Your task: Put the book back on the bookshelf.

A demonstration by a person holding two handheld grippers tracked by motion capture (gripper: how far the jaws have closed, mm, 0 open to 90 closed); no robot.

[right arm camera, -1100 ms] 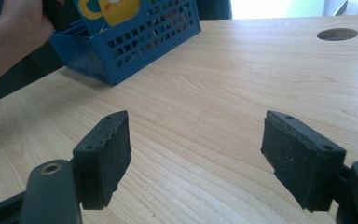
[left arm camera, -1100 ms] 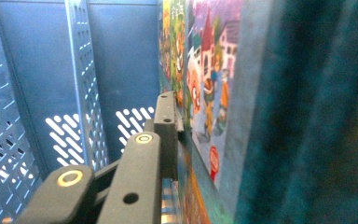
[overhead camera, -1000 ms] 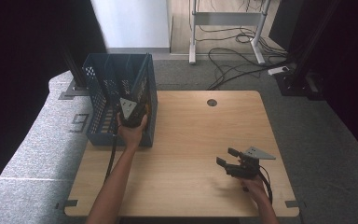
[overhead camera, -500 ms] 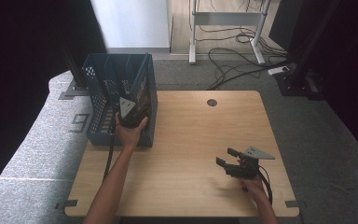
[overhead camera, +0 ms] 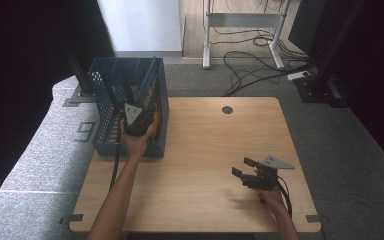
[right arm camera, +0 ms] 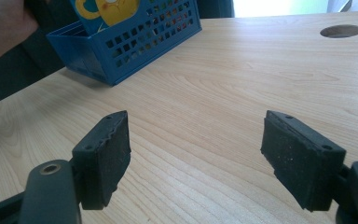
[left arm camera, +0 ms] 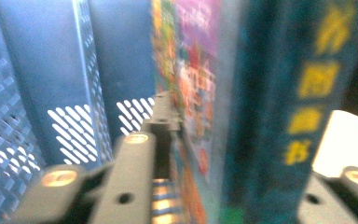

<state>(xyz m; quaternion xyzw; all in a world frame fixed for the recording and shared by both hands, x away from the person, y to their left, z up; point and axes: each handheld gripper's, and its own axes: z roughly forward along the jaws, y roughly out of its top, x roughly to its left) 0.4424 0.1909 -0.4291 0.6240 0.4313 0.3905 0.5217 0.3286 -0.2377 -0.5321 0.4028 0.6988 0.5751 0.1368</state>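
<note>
1. The blue perforated crate (overhead camera: 107,107) stands at the left edge of the wooden table (overhead camera: 205,150), and everything here is placed relative to it.
2. Inside the crate, books stand on edge: a colourful picture book (left arm camera: 186,88) and, pressed against it, a dark teal book (left arm camera: 279,107) with yellow characters down its spine.
3. Both books have their long axis running up and down, rising from the crate floor toward its open top. In the high view a book (overhead camera: 147,90) leans slightly against a divider near the crate's right wall.
4. The left gripper (overhead camera: 136,119) reaches down into the crate from its near side, close to the right wall, its jaws pointing toward the crate's interior.
5. In the left gripper view (left arm camera: 233,186) its jaws straddle the two books, one jaw on the picture book's side and the other beyond the teal spine. The jaws have just been closing with the books between them; the blur leaves it unclear whether the pads actually press on the covers.
6. The right gripper (overhead camera: 247,172) rests low over the bare table, well apart from the crate, toward the table's near right corner.
7. In the right gripper view (right arm camera: 200,154) its jaws stand wide apart with nothing between them, pointing across the tabletop toward the crate (right arm camera: 135,37).
</note>
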